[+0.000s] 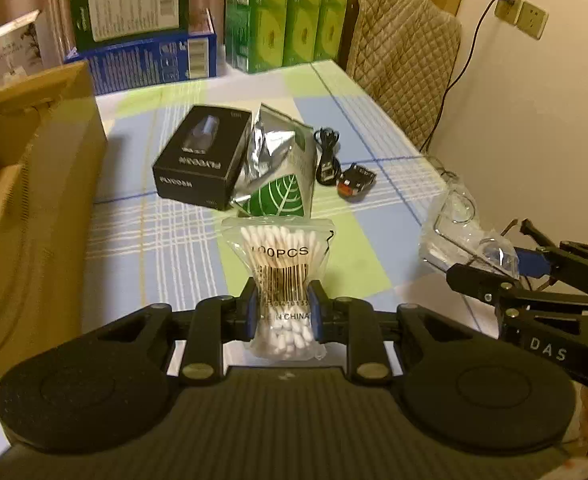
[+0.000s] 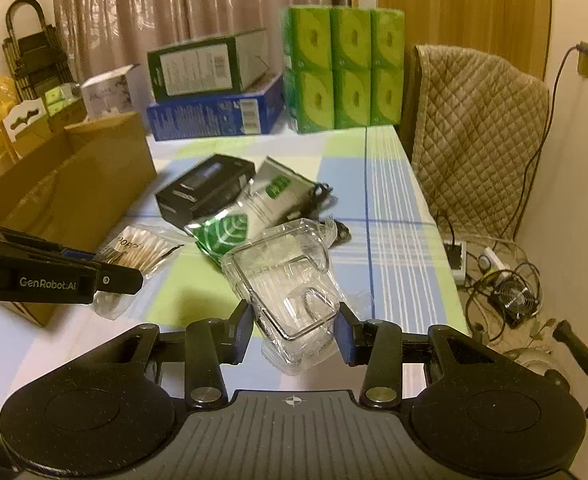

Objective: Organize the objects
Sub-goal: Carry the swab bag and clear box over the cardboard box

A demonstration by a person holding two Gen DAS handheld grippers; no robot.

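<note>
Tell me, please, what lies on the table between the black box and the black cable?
A silver foil pouch with a green leaf print lies between the black box and the coiled black cable, leaning against the box. The left wrist view shows it best.

Bare checked table (image 2: 393,216) runs along its right edge and near corner — open passage. A cardboard box (image 2: 74,184) walls the left edge; stacked boxes (image 2: 214,92) and green packs (image 2: 345,68) block the far edge; a black box (image 1: 202,156) and foil pouch (image 1: 278,164) crowd the middle.
</note>
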